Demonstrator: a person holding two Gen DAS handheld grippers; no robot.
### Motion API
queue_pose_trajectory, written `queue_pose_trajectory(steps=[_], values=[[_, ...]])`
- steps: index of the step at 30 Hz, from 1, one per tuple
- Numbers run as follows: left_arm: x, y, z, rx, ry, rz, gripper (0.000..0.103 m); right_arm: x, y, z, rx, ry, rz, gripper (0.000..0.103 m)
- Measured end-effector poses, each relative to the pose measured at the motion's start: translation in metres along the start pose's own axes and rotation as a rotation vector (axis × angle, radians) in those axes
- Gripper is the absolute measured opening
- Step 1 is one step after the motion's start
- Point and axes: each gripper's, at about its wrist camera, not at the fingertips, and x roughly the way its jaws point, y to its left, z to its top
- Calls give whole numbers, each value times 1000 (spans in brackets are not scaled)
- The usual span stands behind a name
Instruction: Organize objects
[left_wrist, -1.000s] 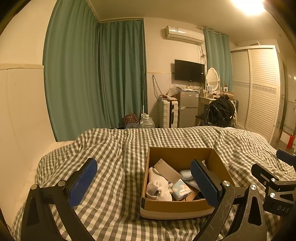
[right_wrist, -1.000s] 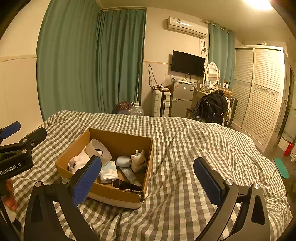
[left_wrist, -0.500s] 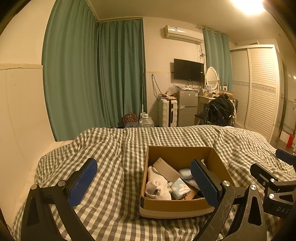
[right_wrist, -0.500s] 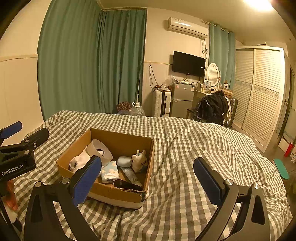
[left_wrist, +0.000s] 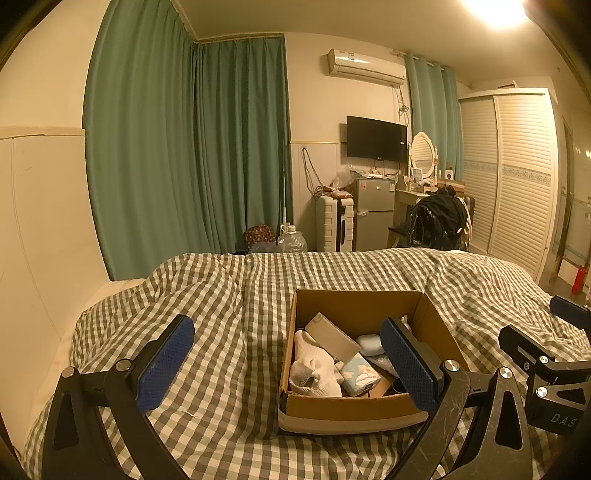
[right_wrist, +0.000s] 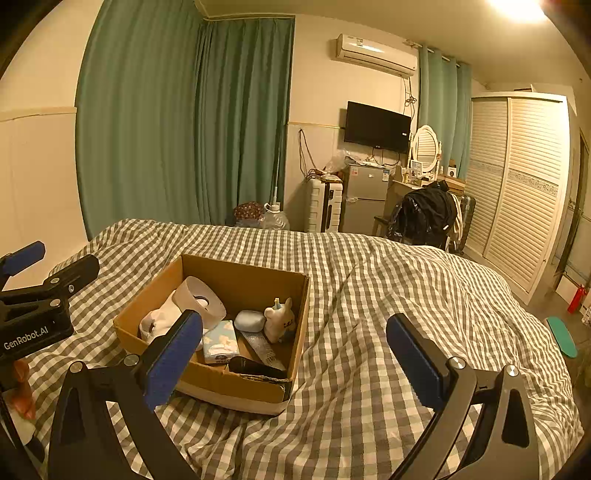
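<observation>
Cardboard box (left_wrist: 354, 408) on gingham quilt (right_wrist: 388, 295); both grippers' jaws apart, empty

Bedspread (right_wrist: 388, 295) grey/white check. Box (right_wrist: 243, 273) brown cardbd. Curtains (left_wrist: 184, 147) green, 11 o'clock. Gripper pads (right_wrist: 173, 354) blue. Socks (left_wrist: 314, 369) white. TV (right_wrist: 376, 127) blk, 1 o'clock.

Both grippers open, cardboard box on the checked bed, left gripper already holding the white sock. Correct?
Not quite. The left gripper holds nothing: the left wrist view shows the white sock lying inside the cardboard box. The rest stands: the right gripper is open too, and the box sits on the checked bed.
</observation>
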Motion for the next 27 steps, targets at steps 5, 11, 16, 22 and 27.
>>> queue_pose_trajectory(steps=[5,11,16,22,27], values=[[0,0,0,0,2,-1,103,0,0,0,-2,1,0,100],[0,-1,-1,3,4,-1,103,0,1,0,-2,1,0,100],[1,-1,-1,5,6,-2,103,0,1,0,-4,2,2,100],[1,0,-2,4,8,-4,103,0,1,0,-4,3,2,100],[0,0,-3,4,2,9,103,1,2,-1,-5,4,3,100]])
